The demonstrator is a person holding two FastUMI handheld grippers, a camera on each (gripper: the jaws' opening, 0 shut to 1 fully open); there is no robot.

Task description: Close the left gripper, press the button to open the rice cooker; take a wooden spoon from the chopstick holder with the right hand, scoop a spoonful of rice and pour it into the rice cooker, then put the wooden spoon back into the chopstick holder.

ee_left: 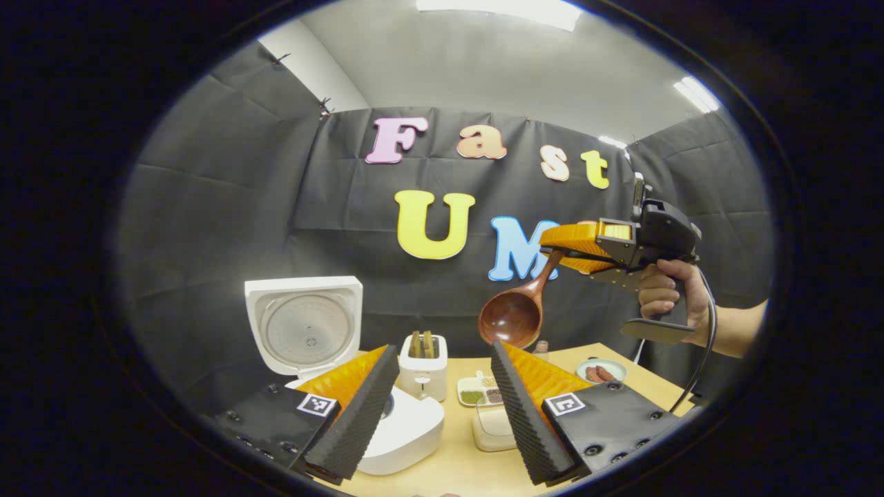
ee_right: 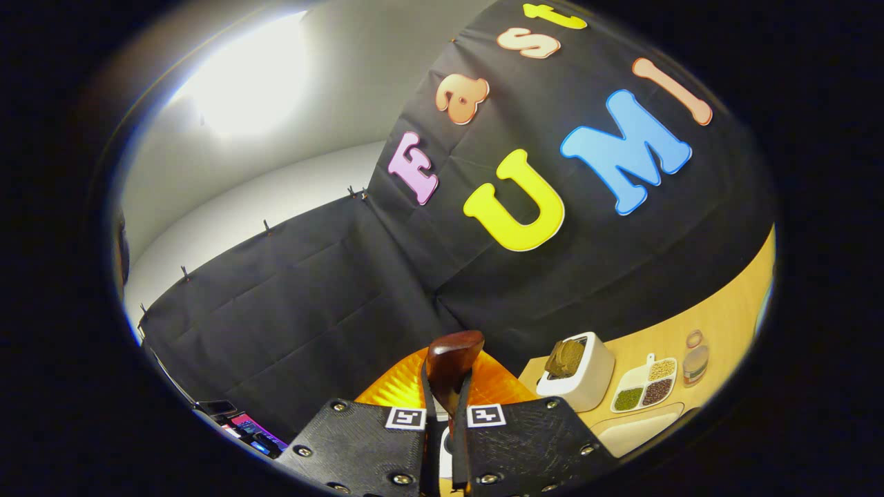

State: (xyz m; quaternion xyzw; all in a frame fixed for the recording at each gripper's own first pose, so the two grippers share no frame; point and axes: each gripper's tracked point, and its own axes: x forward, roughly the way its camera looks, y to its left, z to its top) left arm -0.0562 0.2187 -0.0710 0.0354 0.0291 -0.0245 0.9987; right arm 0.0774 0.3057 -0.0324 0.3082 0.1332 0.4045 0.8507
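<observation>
Right gripper clamps the spoon high; left gripper gapes empty. A loose handle could swivel, spilling rice at 6 o'clock.

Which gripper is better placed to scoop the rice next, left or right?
Right, most likely. The right gripper is shut on the wooden spoon, held above the table, while the left gripper is open and holds nothing, near the rice cooker with its lid up.
</observation>
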